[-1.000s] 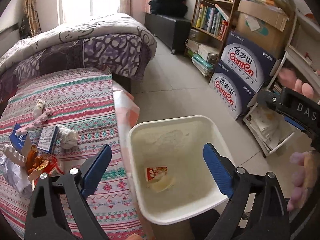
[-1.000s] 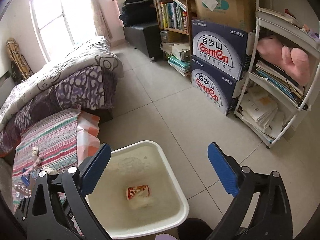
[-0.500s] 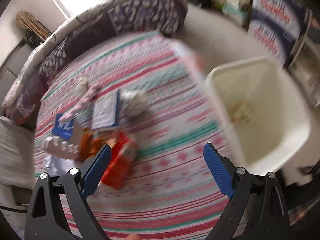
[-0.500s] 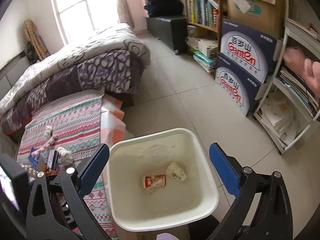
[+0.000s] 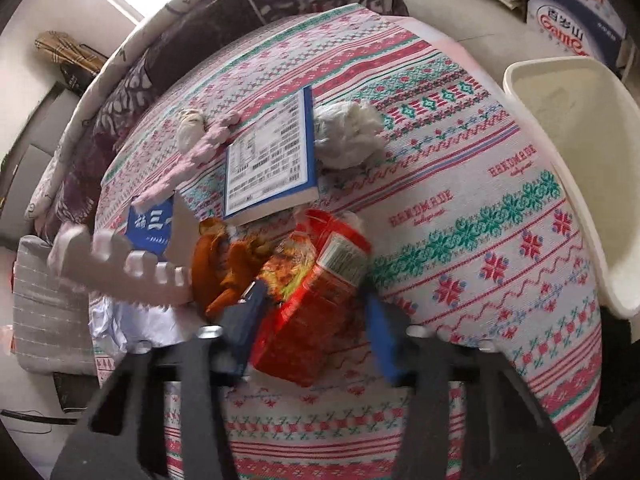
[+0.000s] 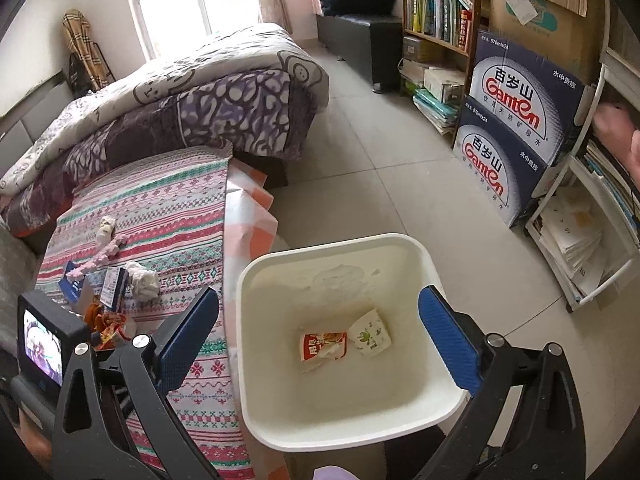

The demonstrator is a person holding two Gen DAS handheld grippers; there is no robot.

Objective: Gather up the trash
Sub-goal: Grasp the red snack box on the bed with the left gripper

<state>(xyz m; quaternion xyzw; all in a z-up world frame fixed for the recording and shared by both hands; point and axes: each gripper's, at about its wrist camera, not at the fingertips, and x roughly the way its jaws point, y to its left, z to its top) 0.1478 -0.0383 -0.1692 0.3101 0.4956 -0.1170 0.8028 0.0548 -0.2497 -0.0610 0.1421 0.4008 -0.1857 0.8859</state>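
Left claw point(image 5: 312, 316) half-closed around red wrapper point(image 5: 320, 292) (contact unclear); right claw point(image 6: 320, 336) wide, empty.

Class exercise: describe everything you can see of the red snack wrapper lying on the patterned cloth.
The red snack wrapper is a crinkled, glossy plastic bag, red-orange with a printed food picture and a white barcode label. It lies flat and crumpled on the striped cloth, just below the blue-edged book, beside orange peel-like scraps. The left gripper stands open, its blue fingers straddling the wrapper.

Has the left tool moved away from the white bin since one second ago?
Yes. The left tool swung left from above the bin to the striped cloth, now straddling the red wrapper.
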